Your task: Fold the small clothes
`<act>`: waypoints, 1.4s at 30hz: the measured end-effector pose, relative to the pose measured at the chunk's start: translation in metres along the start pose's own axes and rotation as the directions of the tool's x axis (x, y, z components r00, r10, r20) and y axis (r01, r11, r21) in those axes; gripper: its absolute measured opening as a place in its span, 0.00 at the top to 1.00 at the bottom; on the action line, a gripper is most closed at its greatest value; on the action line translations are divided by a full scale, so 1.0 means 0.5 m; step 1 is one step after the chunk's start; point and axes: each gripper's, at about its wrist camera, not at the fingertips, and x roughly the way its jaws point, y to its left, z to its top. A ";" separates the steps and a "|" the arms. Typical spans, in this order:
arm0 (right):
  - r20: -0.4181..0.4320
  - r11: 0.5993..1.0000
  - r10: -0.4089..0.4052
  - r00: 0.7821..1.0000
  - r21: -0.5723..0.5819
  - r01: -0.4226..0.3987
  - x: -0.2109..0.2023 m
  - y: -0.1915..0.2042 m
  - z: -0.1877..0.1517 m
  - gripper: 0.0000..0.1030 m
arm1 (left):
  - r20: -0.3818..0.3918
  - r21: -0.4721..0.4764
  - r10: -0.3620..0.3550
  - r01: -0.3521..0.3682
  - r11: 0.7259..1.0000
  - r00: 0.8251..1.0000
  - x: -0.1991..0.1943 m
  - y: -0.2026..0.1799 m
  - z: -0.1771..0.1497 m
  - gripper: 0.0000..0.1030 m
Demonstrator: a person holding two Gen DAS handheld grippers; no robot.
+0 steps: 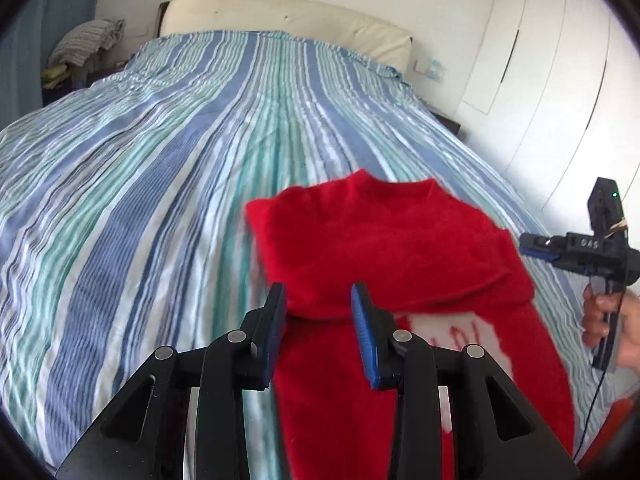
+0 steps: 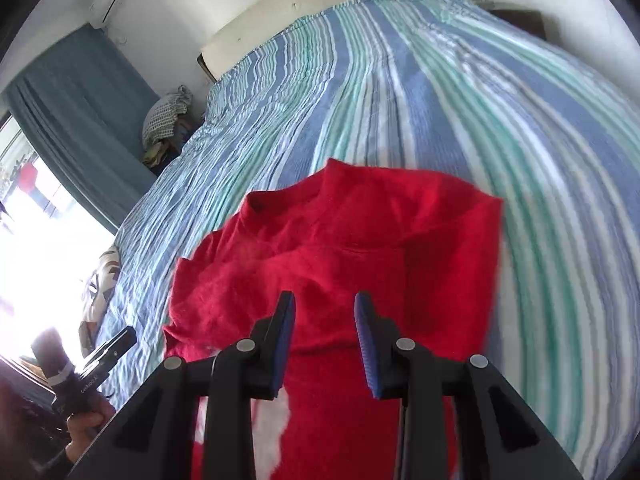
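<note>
— So, what is the left gripper (image 1: 319, 300) doing?

— Its jaws are wide apart and hold nothing. It hangs just over the near, left part of the red sweater (image 1: 384, 264).

— And the right gripper (image 2: 325, 308)?

— Same thing. Jaws wide, nothing between them, right above the sweater's middle.

— Where is the sweater?

— It lies on the striped bed cover (image 1: 140, 168), at the near end of the bed. It looks partly folded already, with cloth bunched across the top half.

— Which way does it point?

— Its collar points away from both grippers, toward the headboard (image 1: 280, 16). Its long line runs from the grippers straight up the bed, along the stripes. The bottom end is closest, under the fingers.

— Which gripper is nearer?

— I think both are about as close. The left one sits by the left edge, so it may be best for that side.
</note>
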 end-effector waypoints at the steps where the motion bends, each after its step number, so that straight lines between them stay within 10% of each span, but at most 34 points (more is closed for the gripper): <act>1: -0.022 1.000 0.003 1.000 0.000 -0.003 0.021 0.005 0.001 0.70 | -0.011 0.017 -0.008 0.008 1.000 1.000 0.023 -0.015 0.008 0.66; 2: -0.044 1.000 -0.001 0.999 -0.003 0.001 0.042 0.009 -0.001 0.70 | -0.036 0.031 -0.014 0.015 0.999 0.999 0.047 -0.023 0.010 0.66; 4: -0.122 1.000 -0.016 0.992 -0.002 0.016 0.091 0.001 -0.012 0.70 | -0.138 0.069 0.019 -0.010 0.998 0.990 0.108 -0.025 -0.013 0.97; 16: -0.134 0.995 -0.042 0.990 0.081 0.054 0.083 -0.047 -0.047 0.69 | -0.208 0.003 0.048 -0.049 0.999 0.977 0.101 0.040 -0.093 0.97; 18: -0.102 0.999 -0.036 0.994 0.034 0.040 0.026 -0.028 -0.048 0.55 | -0.203 -0.017 0.051 -0.056 0.998 0.978 0.064 0.040 -0.097 0.85; 22: -0.059 0.989 -0.089 0.994 -0.127 0.081 -0.096 -0.024 -0.098 0.46 | -0.146 -0.014 0.105 -0.108 0.994 0.984 -0.043 0.027 -0.142 0.27; 31: -0.027 0.958 -0.215 0.976 -0.202 0.205 -0.302 -0.024 -0.335 0.44 | -0.170 0.089 0.056 -0.041 0.995 0.984 -0.163 -0.118 -0.254 0.23; 37: -0.149 0.942 -0.250 0.957 -0.266 0.205 -0.266 0.016 -0.466 0.44 | -0.358 0.221 0.141 -0.063 0.973 0.923 -0.109 -0.182 -0.350 0.23; 42: -0.180 0.957 -0.278 0.943 -0.139 0.256 -0.297 -0.051 -0.516 0.44 | -0.324 0.247 0.166 -0.087 0.965 0.931 -0.169 -0.178 -0.362 0.23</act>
